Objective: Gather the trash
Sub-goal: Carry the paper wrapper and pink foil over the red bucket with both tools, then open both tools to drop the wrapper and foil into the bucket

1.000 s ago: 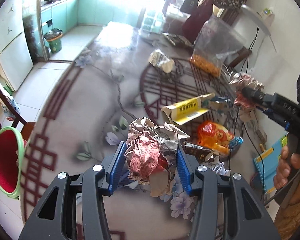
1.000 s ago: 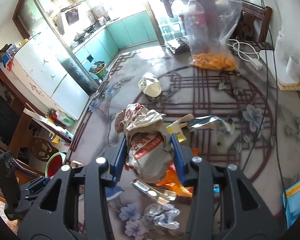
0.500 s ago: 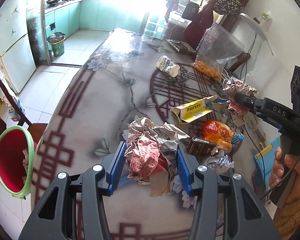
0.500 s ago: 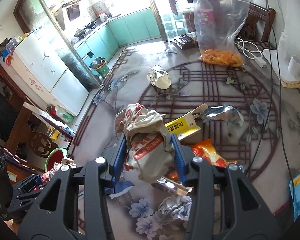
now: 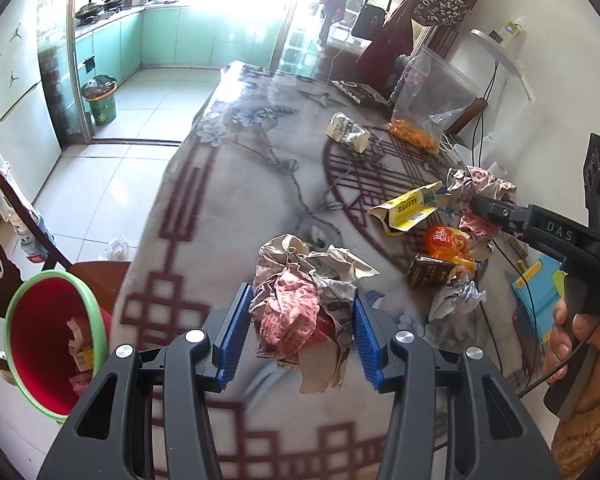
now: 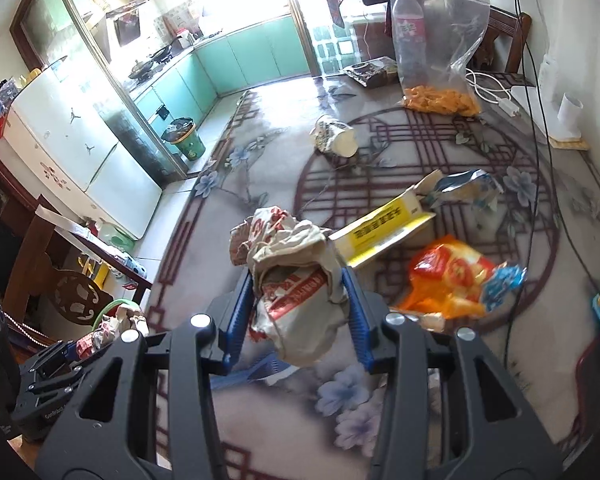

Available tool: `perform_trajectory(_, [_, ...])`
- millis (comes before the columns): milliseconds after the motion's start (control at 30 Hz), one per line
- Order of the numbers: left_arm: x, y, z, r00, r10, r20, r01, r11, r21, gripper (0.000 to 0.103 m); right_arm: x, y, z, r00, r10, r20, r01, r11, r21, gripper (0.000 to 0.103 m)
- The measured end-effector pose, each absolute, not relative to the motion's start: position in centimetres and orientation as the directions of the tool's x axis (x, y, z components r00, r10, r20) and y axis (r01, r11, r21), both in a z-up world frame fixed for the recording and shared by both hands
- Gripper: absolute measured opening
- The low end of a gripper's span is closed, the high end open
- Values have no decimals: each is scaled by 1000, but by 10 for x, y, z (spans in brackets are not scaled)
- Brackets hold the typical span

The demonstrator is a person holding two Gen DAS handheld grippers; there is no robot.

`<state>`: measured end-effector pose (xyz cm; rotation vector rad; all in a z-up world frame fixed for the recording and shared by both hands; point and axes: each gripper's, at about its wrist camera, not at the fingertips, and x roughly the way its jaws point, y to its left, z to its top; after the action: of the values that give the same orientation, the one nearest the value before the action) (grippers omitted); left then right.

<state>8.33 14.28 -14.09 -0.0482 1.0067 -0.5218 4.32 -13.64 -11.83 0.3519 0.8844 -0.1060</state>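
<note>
My left gripper [image 5: 298, 322] is shut on a crumpled paper wad [image 5: 300, 300] with red print, held above the table's near left part. My right gripper [image 6: 298, 312] is shut on a crumpled red-and-white paper wrapper [image 6: 296, 280], held above the table; it also shows at the right of the left wrist view [image 5: 476, 204]. A red bin with a green rim [image 5: 48, 340] stands on the floor left of the table, with scraps inside. On the table lie a yellow carton [image 5: 406, 210], an orange snack bag [image 6: 452, 280], a dark small box [image 5: 430, 270] and a tipped paper cup [image 6: 334, 142].
A flowered tablecloth covers the table [image 5: 228, 200]. A clear zip bag with orange snacks [image 6: 440, 96] and a bottle stand at the far side. Cables [image 6: 540, 160] run along the right edge. A wooden chair [image 5: 96, 276] stands beside the bin. A green bin [image 5: 100, 100] stands in the kitchen.
Both grippers have drawn back and risen from the trash pile with their wads held. The left one has swung left, so the red bin shows larger and closer.
</note>
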Motion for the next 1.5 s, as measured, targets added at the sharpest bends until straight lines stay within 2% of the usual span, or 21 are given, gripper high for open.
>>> perform_trajectory(267, [87,190,-137,445,-428,-786,381,885,-267,46,44,-86,-115,647,71,-759,212,940,268,43])
perform_trajectory(733, [90,311,-143,519,-320,-793,187,947,-260,46,73,26,-111,632,184,-753,42,962,271,44])
perform_trajectory(1133, [95,394,-161,535,-201,-820,4,972,-236,46,95,127,-129,529,301,-794,-145,953,265,44])
perform_trajectory(1500, [103,441,-189,498,-118,-859,-125,971,-205,46,116,191,-159,420,373,-827,-223,926,304,44])
